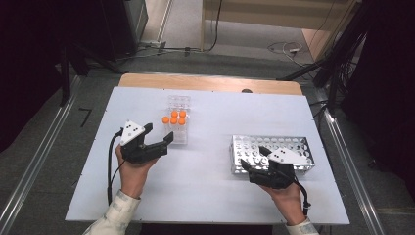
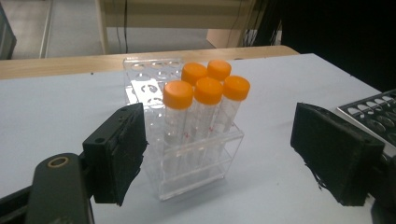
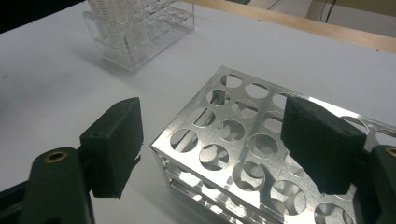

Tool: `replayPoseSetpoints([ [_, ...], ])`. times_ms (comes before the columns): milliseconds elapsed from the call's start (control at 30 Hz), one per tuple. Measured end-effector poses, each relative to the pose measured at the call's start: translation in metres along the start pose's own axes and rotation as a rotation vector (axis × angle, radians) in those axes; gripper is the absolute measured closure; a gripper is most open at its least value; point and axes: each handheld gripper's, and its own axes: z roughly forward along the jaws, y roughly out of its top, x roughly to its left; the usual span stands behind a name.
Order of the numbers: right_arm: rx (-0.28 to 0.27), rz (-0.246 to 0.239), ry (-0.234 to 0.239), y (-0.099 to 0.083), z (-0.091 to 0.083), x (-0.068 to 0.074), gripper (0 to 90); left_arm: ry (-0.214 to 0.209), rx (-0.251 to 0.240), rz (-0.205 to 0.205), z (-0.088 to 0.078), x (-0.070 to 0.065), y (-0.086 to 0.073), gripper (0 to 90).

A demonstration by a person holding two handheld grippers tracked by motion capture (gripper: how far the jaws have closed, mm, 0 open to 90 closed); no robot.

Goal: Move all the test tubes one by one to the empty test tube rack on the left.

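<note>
Centrally in the high view, a white table [image 1: 205, 191] carries two racks. A clear rack [image 1: 178, 120] stands just left of the frame's middle, toward the top, with five orange-capped tubes [image 1: 174, 117] clustered in its near end. A metal rack [image 1: 272, 152] with round holes lies right of centre, lower in the frame, well apart from the clear one.

The left gripper [image 1: 157, 135] sits left of centre in the high view, held by a hand [image 1: 132, 174] coming up from the bottom edge. Its jaws stand wide apart and hold nothing; they point toward the clear rack, with the farther fingertip close beside the rack's near end. In the left gripper view, the tubes [image 2: 205, 109] rise in the middle of the frame between the two black pads [image 2: 122, 151], which are clear of them on both sides, and the clear rack [image 2: 196, 161] stands on the table behind the pads.

The right gripper [image 1: 253, 159] is at the lower right of the high view, over the near left part of the metal rack. Its jaws are also spread and grasp nothing. In the right gripper view, the metal rack [image 3: 233, 154] fills the lower middle and right, with one pad [image 3: 116, 144] off its left edge and the other above its top face; whether that pad touches the metal cannot be told. The clear rack [image 3: 133, 32] shows at the upper left.
</note>
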Motion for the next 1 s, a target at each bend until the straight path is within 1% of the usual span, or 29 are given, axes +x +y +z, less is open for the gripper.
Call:
replayPoseSetpoints([
  [67,0.001,0.001,-0.004,-0.001,-0.001,-0.002,19.3,0.006,0.008,0.009,-0.003,-0.001,-0.003,18.1],
  [300,-0.001,0.011,-0.018,-0.006,-0.006,-0.009,19.3,0.006,0.020,0.012,-0.014,-0.002,-0.012,18.1],
  [467,-0.003,0.020,-0.028,-0.008,-0.012,-0.013,19.2,0.019,0.021,0.010,-0.021,-0.002,-0.017,17.9],
  [533,-0.006,0.017,-0.033,-0.010,-0.014,-0.016,19.3,0.024,0.021,0.010,-0.024,0.000,-0.019,17.4],
  [700,-0.009,0.035,-0.051,-0.015,-0.022,-0.024,19.2,0.042,0.014,-0.010,-0.033,0.007,-0.024,16.8],
  [867,-0.008,0.037,-0.063,-0.020,-0.028,-0.031,19.2,0.051,0.016,-0.012,-0.041,0.012,-0.029,16.6],
  [1000,-0.010,0.047,-0.074,-0.023,-0.033,-0.037,19.2,0.073,0.019,-0.019,-0.048,0.018,-0.034,16.6],
])
